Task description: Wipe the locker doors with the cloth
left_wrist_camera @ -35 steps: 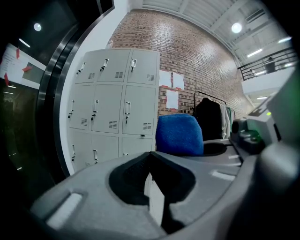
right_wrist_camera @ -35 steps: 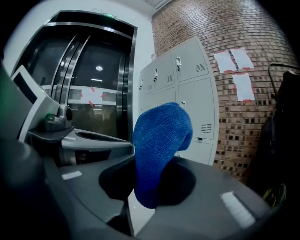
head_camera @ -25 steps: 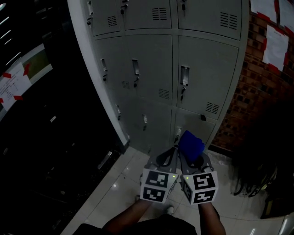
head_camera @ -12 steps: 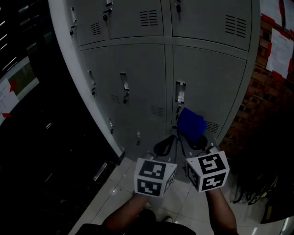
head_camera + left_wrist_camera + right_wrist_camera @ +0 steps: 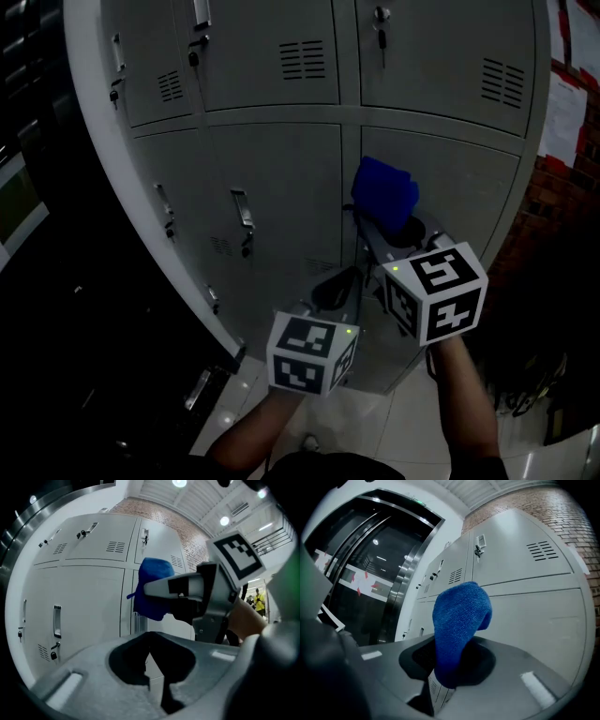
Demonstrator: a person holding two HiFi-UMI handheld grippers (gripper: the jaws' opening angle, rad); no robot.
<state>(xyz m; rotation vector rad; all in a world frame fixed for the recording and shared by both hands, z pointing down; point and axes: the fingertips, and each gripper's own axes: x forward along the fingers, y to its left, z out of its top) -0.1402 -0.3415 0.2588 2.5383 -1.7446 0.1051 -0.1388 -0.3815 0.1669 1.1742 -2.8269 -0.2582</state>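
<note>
Grey locker doors [image 5: 281,178], closed; blue cloth [image 5: 384,192] in right claw [image 5: 380,225].

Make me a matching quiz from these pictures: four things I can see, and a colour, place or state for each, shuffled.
Things:
1 cloth
2 left gripper
3 right gripper
4 brick wall

Descriptions:
A to the right of the lockers
B blue
C holds nothing
D shut on the cloth

Pairs: 1-B, 2-C, 3-D, 4-A.
</note>
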